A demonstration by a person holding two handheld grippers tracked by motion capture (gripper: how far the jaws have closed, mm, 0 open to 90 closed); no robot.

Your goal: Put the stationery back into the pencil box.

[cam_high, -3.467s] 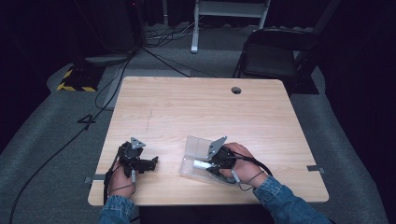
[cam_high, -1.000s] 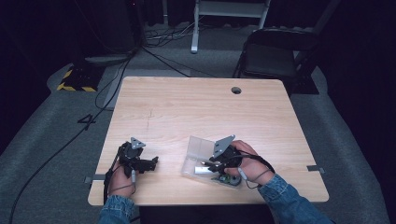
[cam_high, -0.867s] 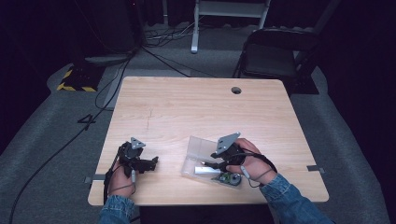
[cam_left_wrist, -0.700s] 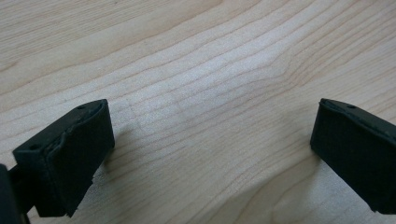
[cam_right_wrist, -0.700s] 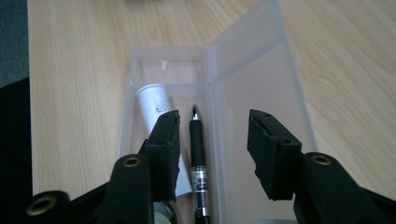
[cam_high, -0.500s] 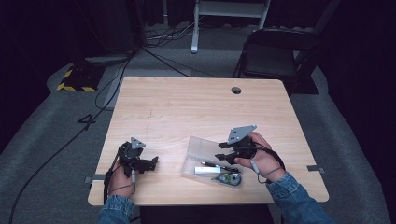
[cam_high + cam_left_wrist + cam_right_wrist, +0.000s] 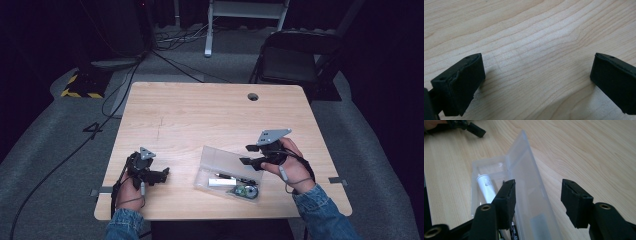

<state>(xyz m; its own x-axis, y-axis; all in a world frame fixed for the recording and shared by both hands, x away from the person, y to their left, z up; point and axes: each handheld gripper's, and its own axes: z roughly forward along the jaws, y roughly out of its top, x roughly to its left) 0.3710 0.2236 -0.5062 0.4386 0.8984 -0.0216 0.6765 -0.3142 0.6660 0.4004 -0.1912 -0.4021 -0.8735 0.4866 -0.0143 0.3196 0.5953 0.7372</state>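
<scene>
Near the front edge of the wooden surface, a clear plastic case is lying open, its lid standing up along the far side and its tray holding a white tube and a small round green item. Compared with a second ago, when the right gripper was sitting low over the case, the right hand is now drawing back toward the right and lifting, and its jaws have just been opening; they are standing moderately apart with nothing between them, the raised lid showing just beyond. That is suggesting the lid has been let go and is staying up unaided, so the opening step is probably finished and the contents are lying within reach. The left gripper is resting on the surface well to the left of the case, in the same place as before, its jaws spread wide over bare wood and holding nothing. What is coming next is likely a reach into the tray.
</scene>
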